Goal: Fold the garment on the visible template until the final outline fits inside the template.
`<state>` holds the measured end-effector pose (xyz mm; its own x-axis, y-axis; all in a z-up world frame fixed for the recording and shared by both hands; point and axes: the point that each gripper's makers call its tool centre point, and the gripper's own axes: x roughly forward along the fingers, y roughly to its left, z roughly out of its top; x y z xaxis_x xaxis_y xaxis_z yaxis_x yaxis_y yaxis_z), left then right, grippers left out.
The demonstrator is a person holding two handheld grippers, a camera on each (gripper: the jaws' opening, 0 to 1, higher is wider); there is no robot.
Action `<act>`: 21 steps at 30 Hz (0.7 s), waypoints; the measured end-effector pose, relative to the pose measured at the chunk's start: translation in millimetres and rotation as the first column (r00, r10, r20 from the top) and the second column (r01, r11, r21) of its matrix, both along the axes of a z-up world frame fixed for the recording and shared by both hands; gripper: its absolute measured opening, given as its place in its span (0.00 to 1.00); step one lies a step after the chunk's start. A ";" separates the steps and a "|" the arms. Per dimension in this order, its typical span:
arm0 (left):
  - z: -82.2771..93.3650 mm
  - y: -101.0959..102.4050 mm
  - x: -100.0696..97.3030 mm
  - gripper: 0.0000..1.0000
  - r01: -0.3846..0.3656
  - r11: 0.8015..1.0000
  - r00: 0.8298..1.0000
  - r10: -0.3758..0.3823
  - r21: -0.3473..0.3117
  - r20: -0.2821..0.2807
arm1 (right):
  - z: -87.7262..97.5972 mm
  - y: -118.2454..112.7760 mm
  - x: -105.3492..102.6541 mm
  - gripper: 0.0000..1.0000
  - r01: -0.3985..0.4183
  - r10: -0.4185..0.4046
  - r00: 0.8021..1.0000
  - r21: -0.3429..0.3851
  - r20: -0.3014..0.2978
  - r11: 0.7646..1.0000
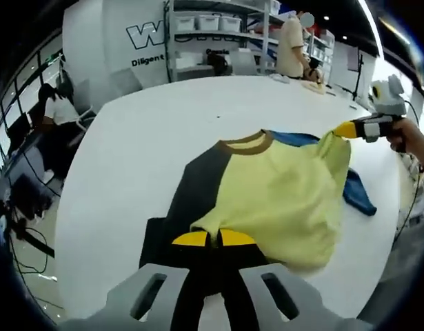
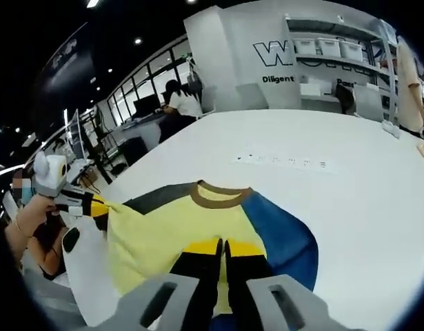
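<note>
two grippers grip one shirt [image 1: 280,193] on a broad white table [image 1: 143,152]. the shirt has a yellow body, a brown collar [image 1: 247,143], a dark grey sleeve [image 1: 201,183] and a blue sleeve [image 1: 356,189].

in the left gripper view, the left gripper [image 1: 213,238] rises from the bottom with its yellow tips nearly touching, closed on the yellow hem at the near edge of the shirt. a black sheet [image 1: 160,241] lies flat on the table under the grey side, just beside the jaws. toward the right edge, the right gripper [image 1: 345,130] comes in, held by a hand [image 1: 408,136], its yellow tip pinched on a raised corner of yellow cloth. the blue sleeve lies on the table behind and below that lifted corner.

in the right gripper view, the right gripper [image 2: 223,247] has its tips together on yellow fabric, with the collar [image 2: 220,195] beyond them and the blue sleeve [image 2: 284,238] spread to the right. the grey sleeve [image 2: 156,198] runs off to the left. at the left, the left gripper [image 2: 98,205], held in a hand [image 2: 32,210], holds the far yellow edge of the shirt [image 2: 170,234] lifted off the table [image 2: 363,193].

two people [image 1: 56,110] are at the far side of the room, near shelves [image 1: 218,31] with white bins.
</note>
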<state>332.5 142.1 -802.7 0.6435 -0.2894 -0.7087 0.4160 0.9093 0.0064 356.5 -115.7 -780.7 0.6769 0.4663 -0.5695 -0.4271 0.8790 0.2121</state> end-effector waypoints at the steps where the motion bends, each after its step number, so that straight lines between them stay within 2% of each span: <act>1: -2.2 -1.5 1.2 0.00 -0.006 1.000 1.000 0.006 -0.006 -0.007 | -3.7 0.2 3.1 0.00 -0.001 0.001 1.000 -0.002 -0.001 1.000; 3: -6.7 0.1 6.9 0.00 -0.014 1.000 1.000 0.014 -0.006 -0.013 | -8.1 -0.9 8.6 0.00 0.005 -0.005 1.000 0.005 -0.006 1.000; 7: -19.5 6.8 15.9 0.00 -0.054 0.998 0.998 0.054 0.013 -0.037 | -18.6 -9.2 23.9 0.00 0.030 -0.030 1.000 -0.026 -0.005 0.999; 13: -29.4 8.2 16.0 0.00 -0.088 0.996 0.994 0.089 0.022 -0.064 | -34.5 -16.8 37.8 0.00 0.061 -0.062 0.998 -0.060 -0.014 0.996; 21: -39.0 10.9 16.1 0.00 -0.106 0.994 0.990 0.109 0.039 -0.087 | -54.1 -21.9 50.7 0.00 0.061 -0.064 0.998 -0.116 -0.019 0.991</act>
<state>348.6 153.0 -841.7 0.6034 -0.1966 -0.7728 0.3163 0.9486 0.0056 407.2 -137.7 -834.8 0.6891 0.3540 -0.6324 -0.3670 0.9229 0.1168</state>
